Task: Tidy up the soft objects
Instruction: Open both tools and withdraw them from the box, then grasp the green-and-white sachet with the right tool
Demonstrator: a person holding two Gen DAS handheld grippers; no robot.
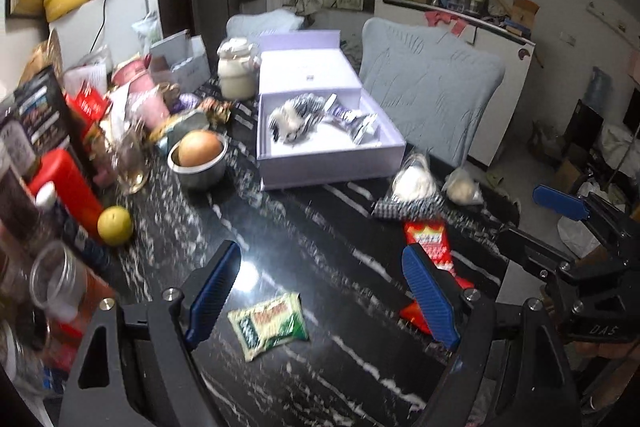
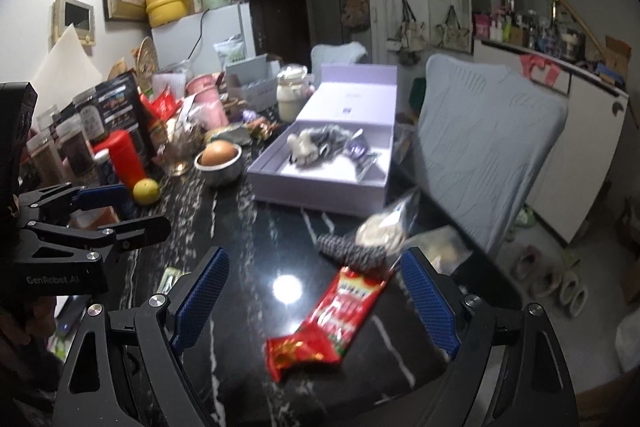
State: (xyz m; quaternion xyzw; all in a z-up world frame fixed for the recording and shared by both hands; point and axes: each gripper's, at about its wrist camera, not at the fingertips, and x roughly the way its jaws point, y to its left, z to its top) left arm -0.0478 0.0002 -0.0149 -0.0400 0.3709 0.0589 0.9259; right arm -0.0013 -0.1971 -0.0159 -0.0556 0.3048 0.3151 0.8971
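A: How are the 2 grippers found?
B: The left gripper (image 1: 324, 301) and right gripper (image 2: 316, 301) are held agape, nothing gripped.
A: The soft items?
B: A green-and-white crinkled packet (image 1: 269, 325) and a red foil snack packet (image 2: 324, 323) are seen on the black marbled table (image 1: 320, 227); a striped plush (image 1: 294, 121) is lodged inside the lavender open box (image 1: 332, 167).

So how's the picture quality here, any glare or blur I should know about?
Left wrist view: a lamp glare spot on the black table, clutter at the left edge smeared, fisheye bending at the borders. Right wrist view: a bright glare on the table beside the red packet, and the clear bags motion-blurred.
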